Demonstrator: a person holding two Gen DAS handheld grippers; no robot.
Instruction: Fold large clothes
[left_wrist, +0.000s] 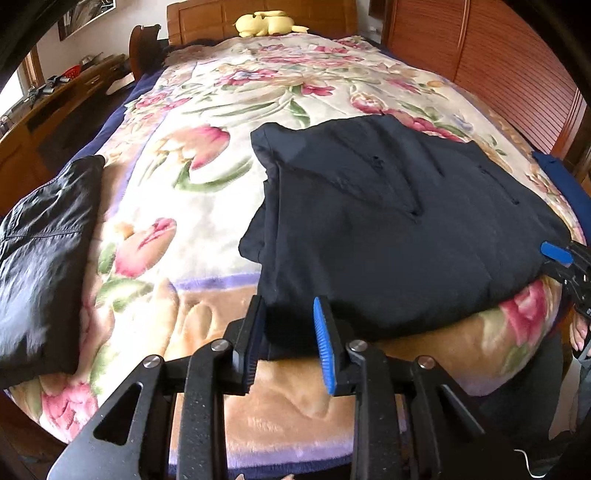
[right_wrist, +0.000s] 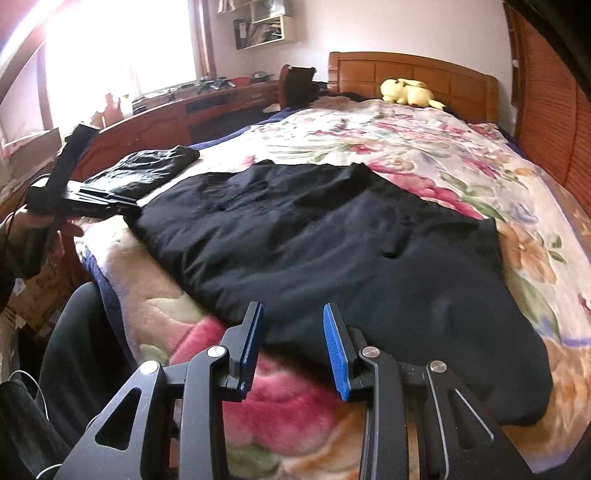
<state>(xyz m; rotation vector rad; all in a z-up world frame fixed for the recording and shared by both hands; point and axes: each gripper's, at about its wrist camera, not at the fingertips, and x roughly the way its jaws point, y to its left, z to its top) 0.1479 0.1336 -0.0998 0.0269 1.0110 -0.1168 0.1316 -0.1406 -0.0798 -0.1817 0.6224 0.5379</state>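
Garment (left_wrist: 406, 221) near hem lies just ahead of both part-open, empty grippers, left gripper (left_wrist: 291, 343) at its left corner, right gripper (right_wrist: 293, 350) mid-hem.

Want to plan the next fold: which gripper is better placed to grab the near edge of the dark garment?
Probably left: the left gripper already has the dark garment's near corner between its fingers, while the right gripper sits just short of the hem.

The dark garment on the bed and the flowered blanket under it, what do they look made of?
The dark garment looks like matte woven or knit cloth, perhaps cotton: no sheen, soft creases. The flowered blanket looks like plush fleece: fuzzy, thick pile, rounded at the bed edge. The headboard looks like varnished wood, with a glossy orange-brown panelled face.
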